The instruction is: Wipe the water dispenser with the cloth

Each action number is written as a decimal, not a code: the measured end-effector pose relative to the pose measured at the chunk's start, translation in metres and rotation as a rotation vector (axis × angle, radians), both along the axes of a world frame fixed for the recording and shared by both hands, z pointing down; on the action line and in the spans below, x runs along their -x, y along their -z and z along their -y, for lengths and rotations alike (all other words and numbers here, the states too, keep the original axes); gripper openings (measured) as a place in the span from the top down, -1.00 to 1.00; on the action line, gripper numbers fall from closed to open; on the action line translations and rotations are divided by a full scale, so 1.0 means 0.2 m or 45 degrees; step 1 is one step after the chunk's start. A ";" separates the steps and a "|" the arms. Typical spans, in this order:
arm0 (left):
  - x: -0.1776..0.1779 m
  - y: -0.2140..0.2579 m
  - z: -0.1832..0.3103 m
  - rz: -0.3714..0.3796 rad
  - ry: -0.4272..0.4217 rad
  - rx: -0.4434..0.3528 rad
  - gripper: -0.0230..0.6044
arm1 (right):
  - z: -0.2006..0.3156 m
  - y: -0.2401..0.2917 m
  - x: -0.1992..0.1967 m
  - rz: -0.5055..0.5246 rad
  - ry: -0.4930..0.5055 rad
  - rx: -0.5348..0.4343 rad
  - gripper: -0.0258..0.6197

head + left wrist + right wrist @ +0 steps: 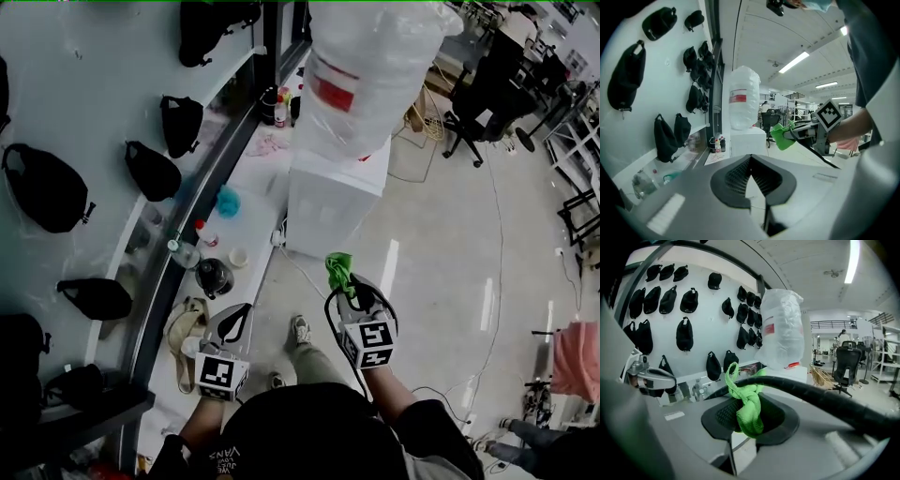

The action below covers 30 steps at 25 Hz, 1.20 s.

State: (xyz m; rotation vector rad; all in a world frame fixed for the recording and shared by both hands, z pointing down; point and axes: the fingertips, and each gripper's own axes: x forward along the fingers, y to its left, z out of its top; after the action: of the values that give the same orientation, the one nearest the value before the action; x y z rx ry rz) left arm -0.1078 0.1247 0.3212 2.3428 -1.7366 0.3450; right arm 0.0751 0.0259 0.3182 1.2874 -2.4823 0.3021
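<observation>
Green cloth point(746, 401) sits pinched in the right gripper point(749, 422); the left gripper point(751, 180) is closed, empty. Bunched loosely, it may slip mid-wipe.

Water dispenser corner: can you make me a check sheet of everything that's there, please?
Surface: shiny pale floor; the person stands on it.
Job's things: white water dispenser upright, with a wrapped bottle on top; green cloth held apart from it.
Clutter: small bottles and a dark pot on the ledge by the wall.
Grippers: right gripper jaws shut on the cloth; left gripper jaws together, nothing in them.
Cables: black cable arching over the right gripper; thin cable across the floor.
Surroundings: black bags hanging on the white wall; office chair beyond the dispenser.
</observation>
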 end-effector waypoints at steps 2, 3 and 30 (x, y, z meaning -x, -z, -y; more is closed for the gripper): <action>0.01 -0.04 0.12 0.002 0.012 0.037 0.92 | 0.14 -0.05 0.04 -0.019 0.027 0.004 0.64; 0.01 -0.06 0.17 -0.005 0.015 0.049 0.92 | 0.20 -0.07 0.06 -0.021 0.039 0.005 0.64; 0.21 -0.46 0.64 -0.075 -0.101 0.171 0.92 | 1.05 -0.56 0.63 0.129 0.000 -0.208 0.64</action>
State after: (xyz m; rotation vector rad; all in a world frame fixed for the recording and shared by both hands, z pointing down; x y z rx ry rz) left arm -0.1503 -0.0028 0.4128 2.3067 -1.5472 0.3890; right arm -0.0517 -0.1849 0.4305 1.3663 -2.6391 0.1710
